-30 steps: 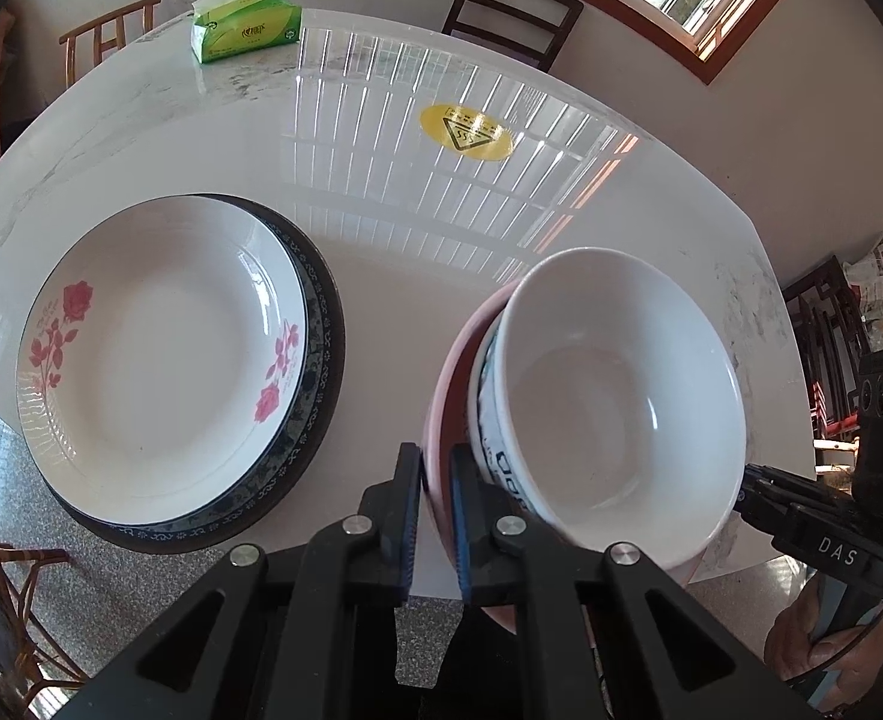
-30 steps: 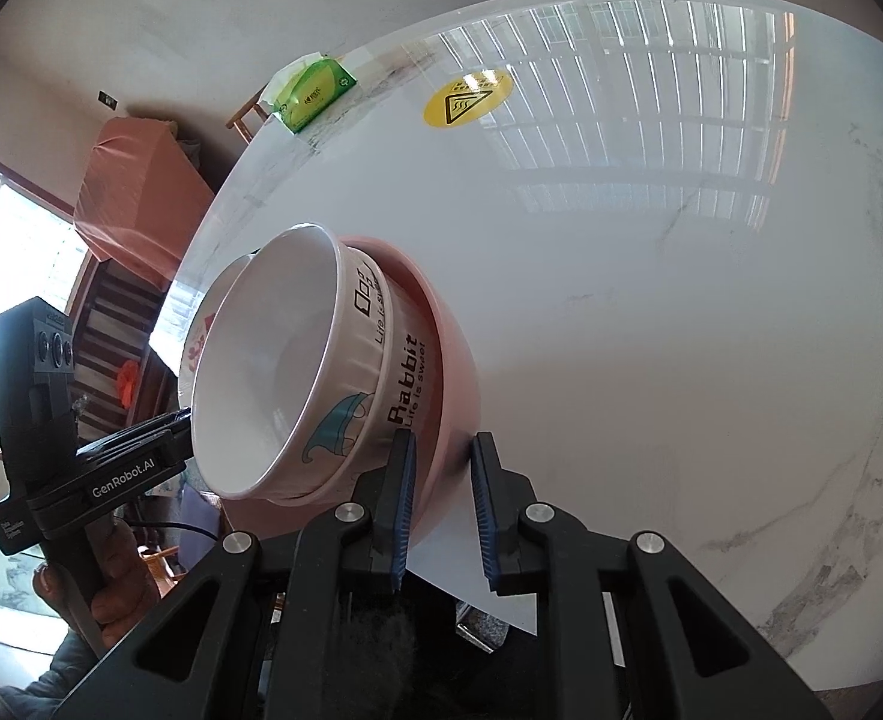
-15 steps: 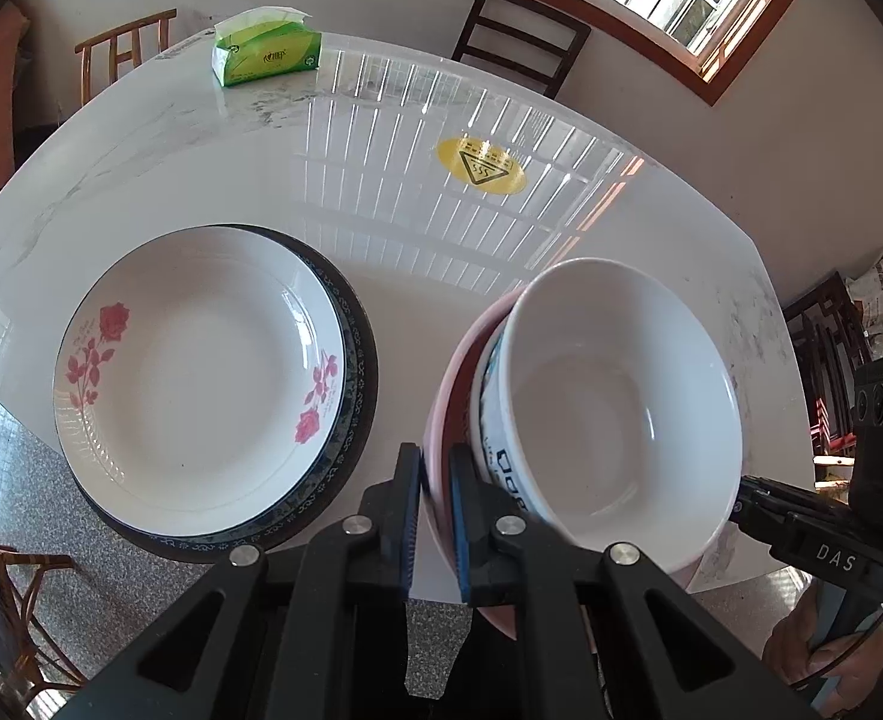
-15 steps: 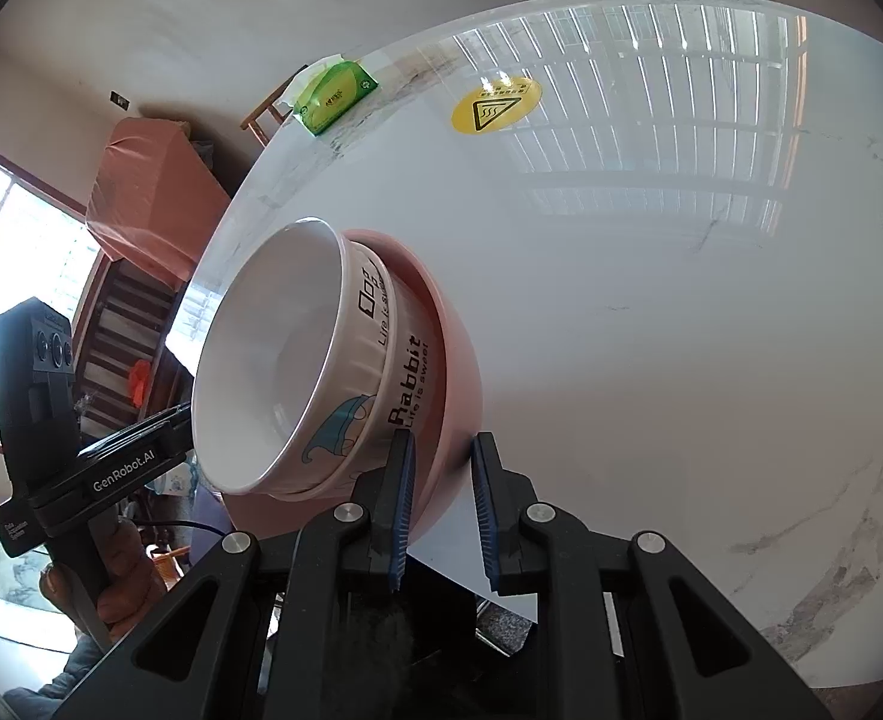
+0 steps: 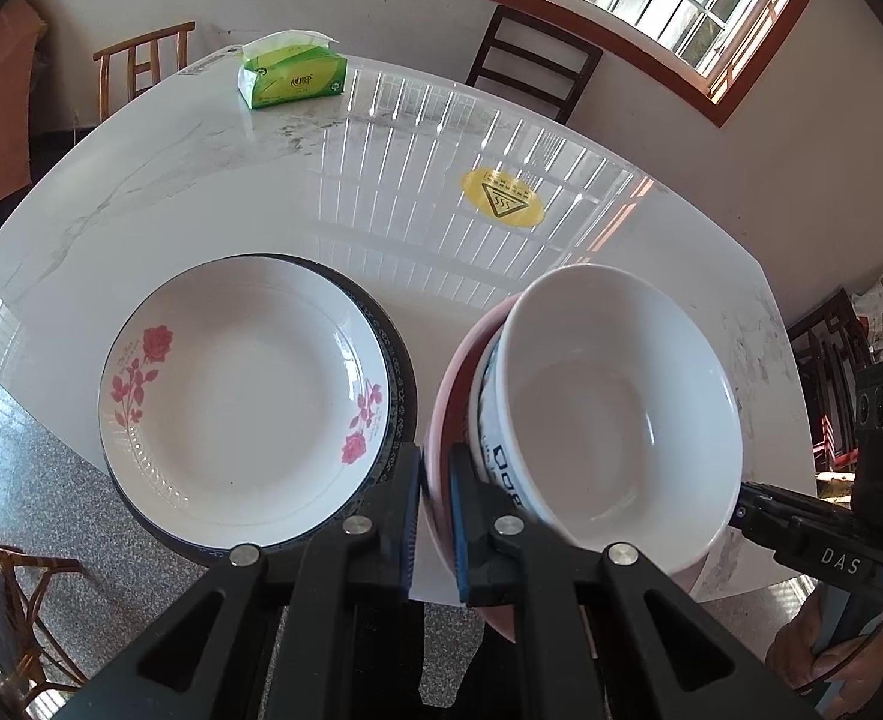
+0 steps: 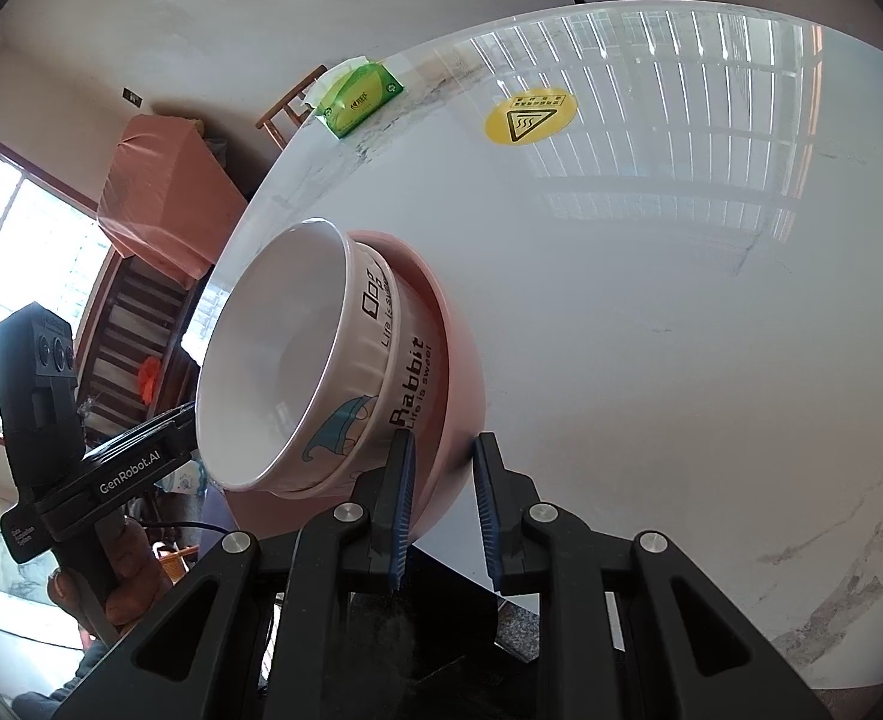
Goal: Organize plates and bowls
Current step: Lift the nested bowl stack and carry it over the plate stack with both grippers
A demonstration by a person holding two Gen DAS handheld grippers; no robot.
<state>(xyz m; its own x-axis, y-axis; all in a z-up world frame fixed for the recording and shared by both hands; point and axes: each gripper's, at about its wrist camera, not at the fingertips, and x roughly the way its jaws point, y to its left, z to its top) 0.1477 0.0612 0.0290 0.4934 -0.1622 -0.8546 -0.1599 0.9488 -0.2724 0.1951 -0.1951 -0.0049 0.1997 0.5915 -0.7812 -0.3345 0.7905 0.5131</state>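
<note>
Grips the near rim of the pink bowl (image 5: 441, 402) with the left gripper (image 5: 435, 492), lower centre of the left wrist view, jaws drawn almost together on the thin wall. Pinches the opposite side of that bowl with the right gripper (image 6: 441, 480), lower centre of the right wrist view, jaws narrow with the pink wall between the pads. Carries the white bowl (image 5: 615, 408) nested inside, both tipped toward the left of the right wrist frame and apparently lifted clear at the bench (image 5: 201, 180) edge. Points both grippers steeply downward, with a hand (image 6: 123, 564) wrapped round the handle at lower left.

Looks like mid-carry of the bowl stack. Next calls for a level, matched lowering onto a bare patch of bench, then easing both grips off together so nothing tips.

Shows, left of centre, the rose plate (image 5: 243, 396) resting on a dark-rimmed plate (image 5: 402, 384), already stacked just beside the bowls. Leaves, farther up, a yellow sticker (image 5: 503, 204) and, at upper left, a green tissue pack (image 5: 291, 75).
</note>
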